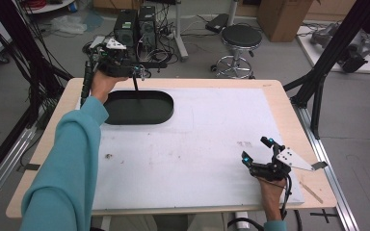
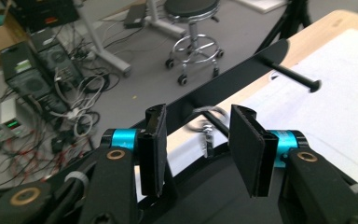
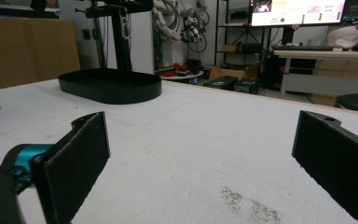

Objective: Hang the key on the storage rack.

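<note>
The left claw [image 1: 142, 72], jaws apart and empty, hovered just above the stand [image 1: 137, 86] rising from the tray [image 1: 164, 108]. The right claw [image 1: 257, 150], also apart, rested well away on the tabletop [image 1: 197, 144].

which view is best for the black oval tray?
High view: the black oval tray shows whole from above, an upright post rising from it. Right gripper view shows it side-on, far across the table. Left gripper view catches only part of its rim, behind the left hand-held gripper.
</note>
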